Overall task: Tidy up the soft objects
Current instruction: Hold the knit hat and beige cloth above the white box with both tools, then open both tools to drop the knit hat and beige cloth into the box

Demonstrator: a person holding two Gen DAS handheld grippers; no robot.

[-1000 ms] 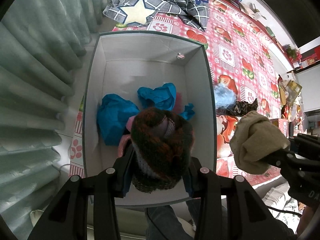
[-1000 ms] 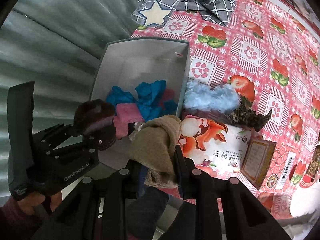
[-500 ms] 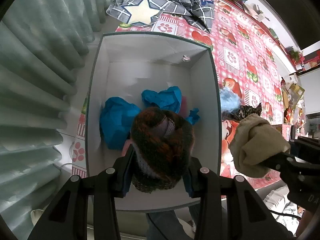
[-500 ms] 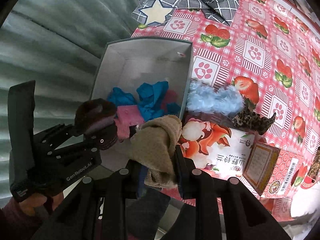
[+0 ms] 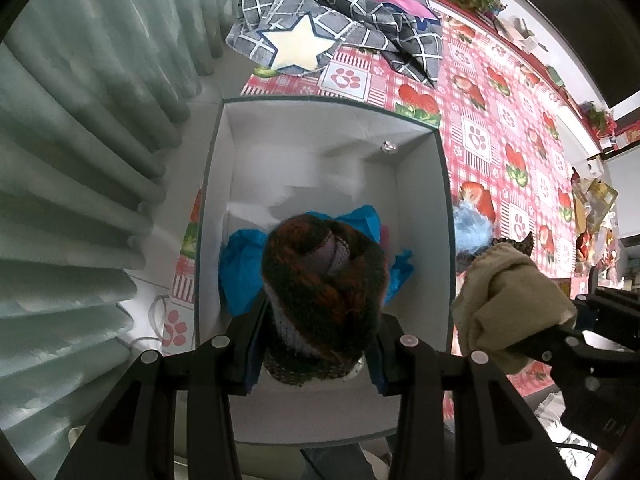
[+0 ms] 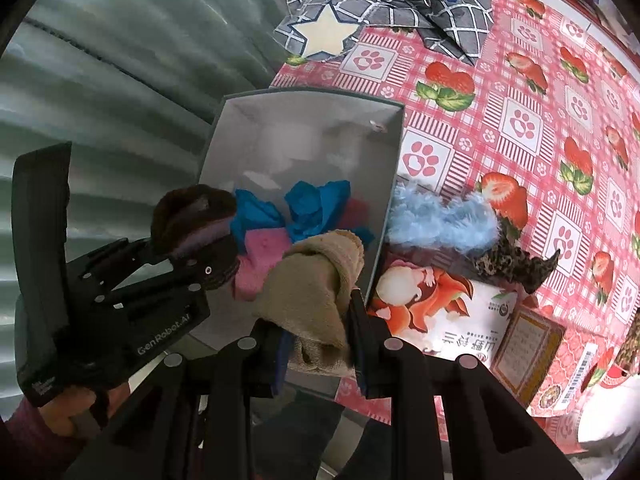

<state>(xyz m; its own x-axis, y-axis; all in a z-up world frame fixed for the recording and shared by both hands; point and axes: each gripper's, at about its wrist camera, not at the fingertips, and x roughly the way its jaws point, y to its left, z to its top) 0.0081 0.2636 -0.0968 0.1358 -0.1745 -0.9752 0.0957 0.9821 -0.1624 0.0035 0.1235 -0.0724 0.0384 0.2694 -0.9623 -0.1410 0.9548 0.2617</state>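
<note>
My left gripper (image 5: 316, 340) is shut on a dark brown-orange knitted roll (image 5: 324, 280) and holds it above the near end of the open white box (image 5: 420, 184); it also shows in the right wrist view (image 6: 192, 220). My right gripper (image 6: 320, 344) is shut on a beige sock bundle (image 6: 316, 280), just outside the box's near right wall; the bundle also shows in the left wrist view (image 5: 508, 300). Blue cloths (image 5: 240, 264) and a pink cloth (image 6: 260, 264) lie in the box (image 6: 312, 120).
A fluffy light-blue piece (image 6: 440, 220) and a leopard-print piece (image 6: 516, 264) lie right of the box on the strawberry tablecloth (image 6: 520, 80). A snack bag (image 6: 440, 312) and a small carton (image 6: 528, 352) lie nearer. A grey checked cloth with a star (image 5: 332, 20) lies beyond. Curtains (image 5: 80, 160) hang left.
Both grippers have pulled back or risen a little, so the box looks farther away. Both still hold their bundles.
</note>
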